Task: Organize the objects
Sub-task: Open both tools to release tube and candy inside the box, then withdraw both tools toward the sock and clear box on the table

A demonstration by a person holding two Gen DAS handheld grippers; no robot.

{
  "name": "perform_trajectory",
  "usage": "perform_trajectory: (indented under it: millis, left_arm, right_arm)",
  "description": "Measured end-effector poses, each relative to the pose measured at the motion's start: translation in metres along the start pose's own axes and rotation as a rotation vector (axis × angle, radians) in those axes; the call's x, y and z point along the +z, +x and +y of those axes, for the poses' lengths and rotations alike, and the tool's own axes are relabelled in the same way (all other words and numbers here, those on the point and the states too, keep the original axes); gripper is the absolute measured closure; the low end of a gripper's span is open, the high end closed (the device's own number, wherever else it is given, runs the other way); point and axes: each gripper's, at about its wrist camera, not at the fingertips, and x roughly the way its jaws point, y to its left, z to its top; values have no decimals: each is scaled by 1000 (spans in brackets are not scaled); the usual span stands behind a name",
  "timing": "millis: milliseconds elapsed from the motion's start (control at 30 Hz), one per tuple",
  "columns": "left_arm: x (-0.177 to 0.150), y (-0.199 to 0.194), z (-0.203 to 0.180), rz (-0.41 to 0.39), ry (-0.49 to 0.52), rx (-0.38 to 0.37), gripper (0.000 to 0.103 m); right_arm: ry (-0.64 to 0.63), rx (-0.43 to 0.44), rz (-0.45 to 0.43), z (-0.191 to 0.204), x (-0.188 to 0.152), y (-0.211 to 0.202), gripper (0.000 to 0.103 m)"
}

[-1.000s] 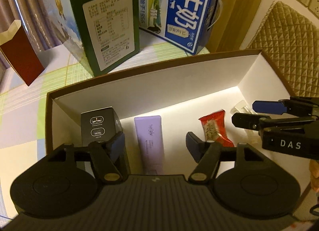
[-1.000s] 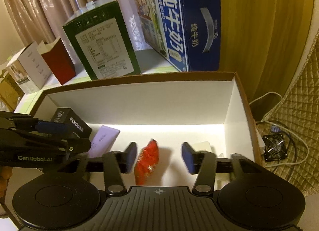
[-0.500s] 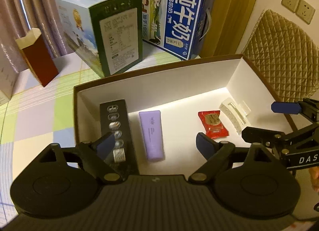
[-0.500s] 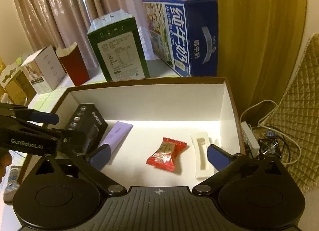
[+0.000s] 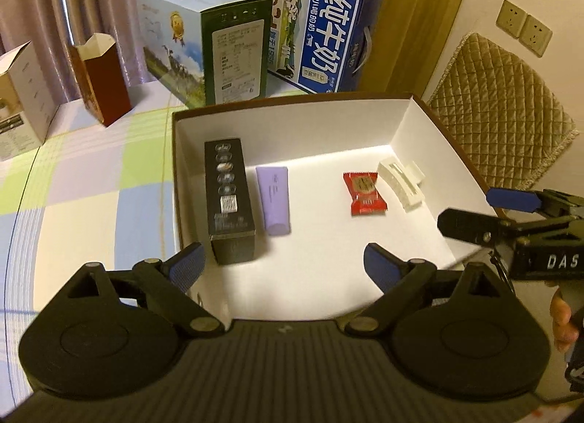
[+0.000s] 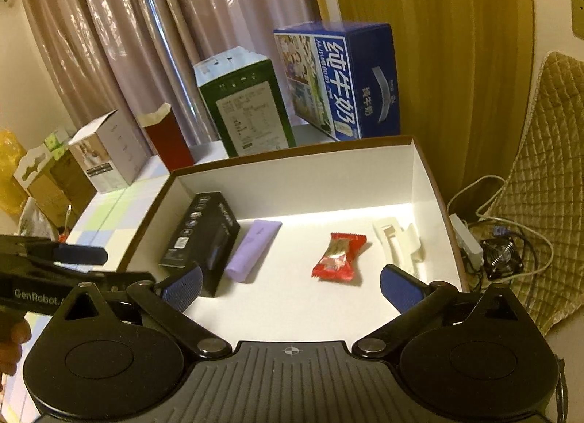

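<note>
Checked tablecloth [image 5: 84, 182] is spreading out to the left of both tongs, w/ a blue milk carton [image 5: 321, 39], a green-sided carton [image 5: 215, 43], a dark red open box [image 5: 102, 79] & a white open box [image 6: 109, 156] standing well beyond the tips. Big brown-rimmed tray box w/ white inside [image 5: 292, 127] is sitting right ahead of both pairs. Left gripper [image 5: 283, 264] is hanging released over its near edge, pads wide apart, nothing between them; right gripper [image 6: 292, 286] is likewise gaping over the near part of the white floor, holding nothing. In the left view, right tongs' tips are poking in from the right edge, near the tray's right wall. Inside, in a row: black product box [image 5: 228, 196] is lying just ahead of the left tongs' left pad, near the tray's left wall; lilac tube [image 5: 273, 200] lying just beside it, apart; red snack packet [image 6: 337, 256] lying ahead of the right tongs, b/w its pads' lines; white hair clip [image 6: 398, 244] lying farthest right, ahead of the right pad, near the right wall.
</note>
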Motion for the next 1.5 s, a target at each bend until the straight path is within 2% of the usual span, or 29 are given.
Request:
perform_trajectory:
  millis: [367,767,1267,1500]
  left_arm:
    - [-37,-39,19,-5,-37,9,11]
    - [-86,-88,65,-2,-105,62,11]
    - [-143,-130,146,29,-214,184,11]
    - [-165,-139,179,44,-256,215,11]
  right_arm:
    - [10,-3,-21,24,-21,-32,2]
    - [21,0,19,62,-59,-53,2]
    - [-27,63,104,134,-92,-32,2]
    - [-63,97,150,170,-107,-14,2]
